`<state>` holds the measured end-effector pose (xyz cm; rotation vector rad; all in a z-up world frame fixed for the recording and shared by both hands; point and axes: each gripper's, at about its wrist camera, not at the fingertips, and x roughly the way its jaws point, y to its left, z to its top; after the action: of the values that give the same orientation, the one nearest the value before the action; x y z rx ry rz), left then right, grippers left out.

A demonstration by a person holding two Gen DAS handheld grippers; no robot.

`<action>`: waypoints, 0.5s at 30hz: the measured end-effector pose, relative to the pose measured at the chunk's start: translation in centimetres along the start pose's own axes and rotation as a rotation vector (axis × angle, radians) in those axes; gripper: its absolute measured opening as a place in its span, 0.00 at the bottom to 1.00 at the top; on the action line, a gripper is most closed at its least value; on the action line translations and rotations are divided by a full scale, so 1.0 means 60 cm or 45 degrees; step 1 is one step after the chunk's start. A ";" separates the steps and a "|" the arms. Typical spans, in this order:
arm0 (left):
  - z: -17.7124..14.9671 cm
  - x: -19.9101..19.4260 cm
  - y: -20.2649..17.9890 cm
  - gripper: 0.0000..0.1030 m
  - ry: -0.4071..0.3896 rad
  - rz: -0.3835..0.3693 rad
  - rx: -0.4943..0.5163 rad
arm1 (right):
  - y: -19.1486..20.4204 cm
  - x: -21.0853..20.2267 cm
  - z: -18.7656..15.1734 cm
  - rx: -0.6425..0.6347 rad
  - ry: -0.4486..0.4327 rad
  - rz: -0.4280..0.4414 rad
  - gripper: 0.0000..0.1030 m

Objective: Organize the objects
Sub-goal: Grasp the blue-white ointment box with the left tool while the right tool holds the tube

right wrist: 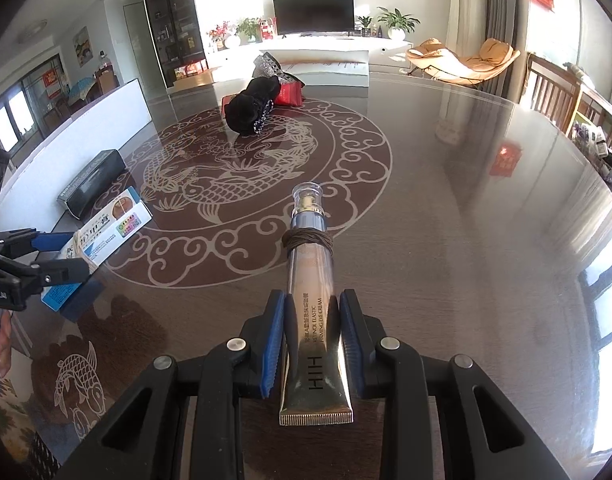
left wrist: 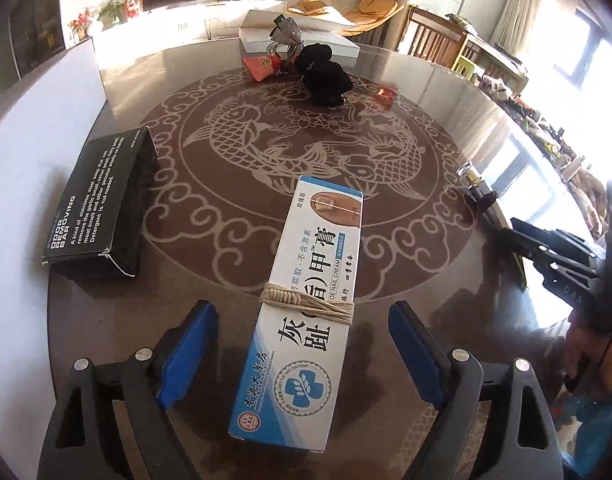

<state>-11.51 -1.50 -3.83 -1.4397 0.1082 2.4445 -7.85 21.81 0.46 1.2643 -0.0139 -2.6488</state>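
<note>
A white and blue nail cream box (left wrist: 306,304), wrapped with tan cord, lies on the dark round table (left wrist: 446,240) between the fingers of my left gripper (left wrist: 302,344). The jaws are wide open, with gaps on both sides of the box. The box (right wrist: 106,236) and left gripper (right wrist: 70,256) also show in the right wrist view. My right gripper (right wrist: 312,336) is shut on a silver eye cream tube (right wrist: 312,288) wrapped with brown cord; its clear cap points away. The right gripper also shows in the left wrist view (left wrist: 546,248).
A black odor-removing-bar box (left wrist: 102,200) lies at the left beside a white board (left wrist: 38,128). At the far side sit black fabric items (left wrist: 326,76), a red pouch (left wrist: 262,66), a silver ornament (left wrist: 286,36) and white flat boxes (left wrist: 306,28).
</note>
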 end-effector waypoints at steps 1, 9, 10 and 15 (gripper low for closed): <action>0.001 0.006 -0.007 0.87 0.001 0.052 0.032 | -0.006 0.000 0.002 0.017 0.009 0.026 0.28; 0.014 0.024 0.000 1.00 -0.015 0.130 -0.001 | 0.016 0.027 0.046 -0.116 0.207 -0.005 0.48; 0.016 0.024 -0.003 1.00 -0.010 0.129 0.007 | 0.021 0.034 0.051 -0.134 0.223 -0.015 0.53; 0.009 0.001 -0.002 0.42 -0.086 0.125 0.043 | 0.037 0.043 0.066 -0.166 0.268 -0.083 0.25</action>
<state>-11.95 -1.28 -3.61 -1.3670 0.2092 2.5539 -12.06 18.84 1.18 1.5142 0.2314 -2.5081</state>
